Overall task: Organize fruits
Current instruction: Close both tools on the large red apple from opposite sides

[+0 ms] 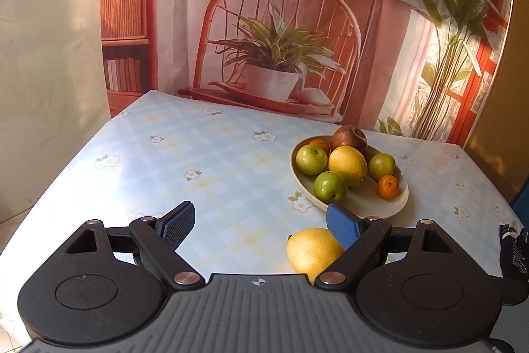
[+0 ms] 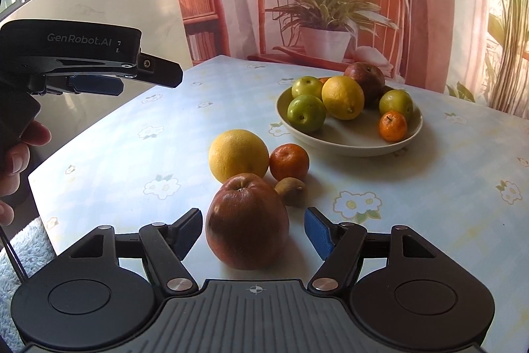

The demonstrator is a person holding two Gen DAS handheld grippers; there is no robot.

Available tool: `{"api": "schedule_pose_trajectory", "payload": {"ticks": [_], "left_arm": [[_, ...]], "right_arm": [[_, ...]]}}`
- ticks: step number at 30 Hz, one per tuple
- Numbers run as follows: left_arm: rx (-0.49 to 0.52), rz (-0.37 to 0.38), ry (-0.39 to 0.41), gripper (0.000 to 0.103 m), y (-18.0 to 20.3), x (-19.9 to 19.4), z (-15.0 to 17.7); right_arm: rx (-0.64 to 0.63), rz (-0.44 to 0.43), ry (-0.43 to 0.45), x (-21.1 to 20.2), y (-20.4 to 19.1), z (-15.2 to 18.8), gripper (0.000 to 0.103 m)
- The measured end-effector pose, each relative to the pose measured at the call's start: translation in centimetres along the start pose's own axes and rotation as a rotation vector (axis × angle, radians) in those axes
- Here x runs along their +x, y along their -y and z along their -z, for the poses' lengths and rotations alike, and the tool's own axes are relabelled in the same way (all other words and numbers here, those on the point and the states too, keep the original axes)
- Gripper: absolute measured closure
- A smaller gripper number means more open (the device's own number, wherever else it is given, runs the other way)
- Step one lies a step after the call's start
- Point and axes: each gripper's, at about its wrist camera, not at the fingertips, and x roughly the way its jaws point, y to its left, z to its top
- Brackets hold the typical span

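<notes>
1. Pale blue checked cloth with white flowers covers the table [image 2: 139, 161], the biggest thing before us, and everything sits on it.
2. The cream shallow bowl [image 2: 347, 144] already holds seven fruits: a yellow lemon-like one, three green ones, a dark red apple and two small oranges, so we judge the sorting well begun.
3. Four fruits still lie loose just in front of the bowl: a dark red wrinkled apple [image 2: 246, 220], a round yellow citrus [image 2: 238, 156], an orange mandarin [image 2: 288, 161] and a small brown kiwi [image 2: 292, 191].
4. Our right gripper [image 2: 253, 234] stands spread around the red apple, pads clear of it on both sides.
5. Our left gripper [image 1: 261, 227] is spread wide and empty, the yellow citrus lying beside its right finger.
</notes>
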Motion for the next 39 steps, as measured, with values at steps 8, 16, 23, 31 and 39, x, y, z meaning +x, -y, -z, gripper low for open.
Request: {"api": "schedule_pose_trajectory", "payload": {"ticks": [8, 16, 23, 31, 39], "left_arm": [[0.010, -0.033, -0.015, 0.015, 0.0, 0.2, 0.0], [0.022, 0.084, -0.112, 0.015, 0.2, 1.5, 1.3], [0.088, 0.171, -0.218, 0.015, 1.5, 2.6, 2.0], [0.119, 0.245, -0.252, 0.019, 1.9, 3.4, 2.3], [0.070, 0.351, -0.307, 0.039, 2.4, 4.9, 2.7]], "right_arm": [[0.003, -0.010, -0.016, 0.5, 0.1, 0.2, 0.038], [0.005, -0.015, -0.041, 1.3, 0.3, 0.6, 0.039], [-0.006, -0.041, -0.054, 1.5, 0.4, 1.0, 0.048], [-0.035, -0.032, -0.054, 0.8, 0.9, 1.2, 0.049], [-0.005, -0.013, -0.032, -0.1, 2.3, 1.5, 0.051]]}}
